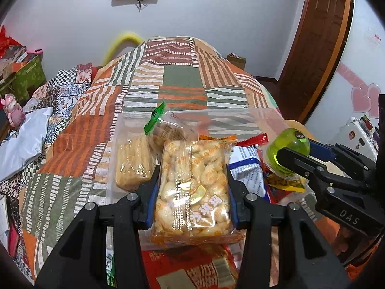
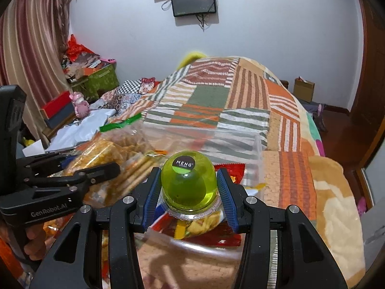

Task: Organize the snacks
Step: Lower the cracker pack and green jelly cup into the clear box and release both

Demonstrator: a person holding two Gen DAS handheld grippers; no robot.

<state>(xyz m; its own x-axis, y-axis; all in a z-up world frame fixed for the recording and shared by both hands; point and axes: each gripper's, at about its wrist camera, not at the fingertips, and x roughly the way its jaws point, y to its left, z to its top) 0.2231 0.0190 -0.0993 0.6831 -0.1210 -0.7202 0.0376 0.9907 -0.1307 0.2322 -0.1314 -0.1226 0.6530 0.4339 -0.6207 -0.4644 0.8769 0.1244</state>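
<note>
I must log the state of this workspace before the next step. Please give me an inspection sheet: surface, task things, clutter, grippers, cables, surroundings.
Surface: bed with patchwork blanket.
Job's things: clear plastic bin holding snacks; orange snack bag; green jelly cup; biscuit pack; red packet; blue-white packet.
Clutter: white plastic bag and pink toy at the bedside.
Grippers: left gripper shut on the orange snack bag; right gripper shut on the green jelly cup.
Cables: loose wires under the wall screen.
Surroundings: curtain, wooden door, cardboard box.
</note>
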